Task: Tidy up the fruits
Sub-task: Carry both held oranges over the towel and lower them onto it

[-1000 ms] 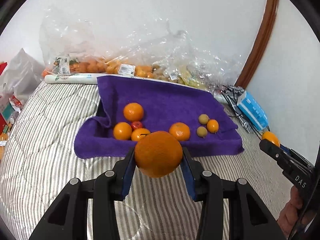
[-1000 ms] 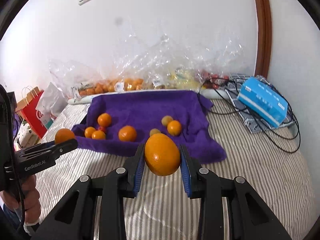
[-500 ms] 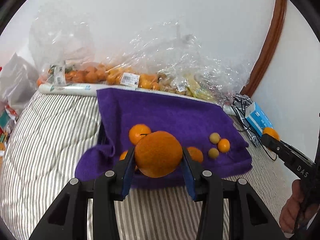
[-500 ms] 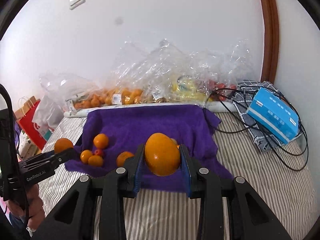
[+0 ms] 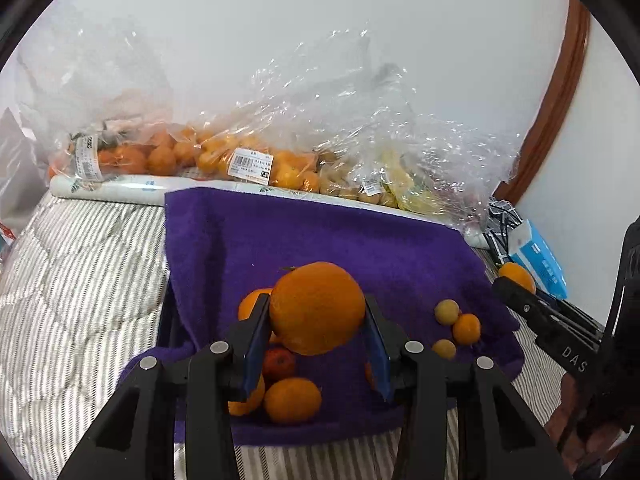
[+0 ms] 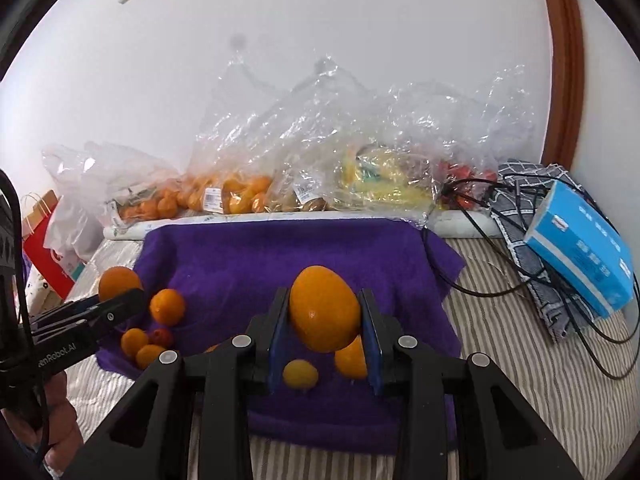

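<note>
My left gripper (image 5: 316, 312) is shut on a large round orange (image 5: 317, 307) and holds it above the near left part of the purple towel (image 5: 320, 240). Under it lie several small oranges (image 5: 292, 400) and a small red fruit (image 5: 279, 361). My right gripper (image 6: 324, 312) is shut on a smooth oval orange fruit (image 6: 324, 308) above the towel's (image 6: 260, 256) near right part, over two small fruits (image 6: 300, 374). Three small fruits (image 5: 456, 322) lie on the towel's right side. Each gripper shows in the other's view, the right (image 5: 516, 284) and the left (image 6: 120, 296).
Clear plastic bags of oranges (image 5: 180, 156) and other fruit (image 6: 380, 184) line the wall behind the towel. A blue box (image 6: 580, 248) and black cables (image 6: 520, 280) lie at right on the striped bed cover (image 5: 80, 280). Paper bags (image 6: 44, 248) stand at left.
Both grippers have moved forward over the towel with their fruits still held. The fruits on the towel now lie under and between the fingers.
</note>
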Available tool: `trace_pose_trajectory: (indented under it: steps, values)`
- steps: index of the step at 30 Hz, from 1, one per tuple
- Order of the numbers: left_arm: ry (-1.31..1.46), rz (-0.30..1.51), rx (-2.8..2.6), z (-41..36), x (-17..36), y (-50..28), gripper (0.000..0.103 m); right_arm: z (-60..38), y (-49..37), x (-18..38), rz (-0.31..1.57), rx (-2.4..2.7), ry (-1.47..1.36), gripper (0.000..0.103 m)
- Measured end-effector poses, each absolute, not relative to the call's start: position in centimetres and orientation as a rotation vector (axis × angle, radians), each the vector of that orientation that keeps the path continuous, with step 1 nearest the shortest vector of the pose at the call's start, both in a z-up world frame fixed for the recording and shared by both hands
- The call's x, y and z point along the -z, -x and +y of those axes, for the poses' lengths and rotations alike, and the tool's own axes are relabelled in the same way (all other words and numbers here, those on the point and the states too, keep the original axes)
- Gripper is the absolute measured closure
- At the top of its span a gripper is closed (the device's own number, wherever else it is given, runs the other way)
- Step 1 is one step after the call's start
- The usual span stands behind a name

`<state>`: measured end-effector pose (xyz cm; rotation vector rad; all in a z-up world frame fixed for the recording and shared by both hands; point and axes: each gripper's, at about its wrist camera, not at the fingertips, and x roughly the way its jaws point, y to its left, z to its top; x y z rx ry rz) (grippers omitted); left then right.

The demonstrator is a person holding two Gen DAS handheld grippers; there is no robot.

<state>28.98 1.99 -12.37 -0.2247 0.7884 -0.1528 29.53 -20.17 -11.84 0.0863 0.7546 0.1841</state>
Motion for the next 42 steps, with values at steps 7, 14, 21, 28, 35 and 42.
trace_pose_trajectory:
  steps: [7,14,21,28,35,42]
  values:
    - [0.224,0.804,0.168,1.3,14.3,-29.6,0.062,-20.7,-31.1,14.5,0.799,-0.181,-0.099,0.07]
    - [0.196,0.799,0.18,0.7,14.9,-29.6,0.062,-20.6,-31.3,15.6,0.817,-0.185,-0.088,0.07]
    - [0.196,0.794,0.191,0.6,15.1,-29.7,0.062,-20.3,-31.2,16.2,0.822,-0.185,-0.066,0.07]
    - [0.193,0.8,0.199,0.3,15.2,-29.8,0.061,-20.0,-31.1,16.4,0.817,-0.184,-0.044,0.07]
    - [0.193,0.819,0.206,0.0,15.7,-30.0,0.061,-19.7,-31.0,16.4,0.808,-0.185,-0.019,0.07]
    - [0.193,0.838,0.208,0.0,16.1,-30.2,0.061,-19.7,-31.0,16.6,0.814,-0.185,-0.017,0.07]
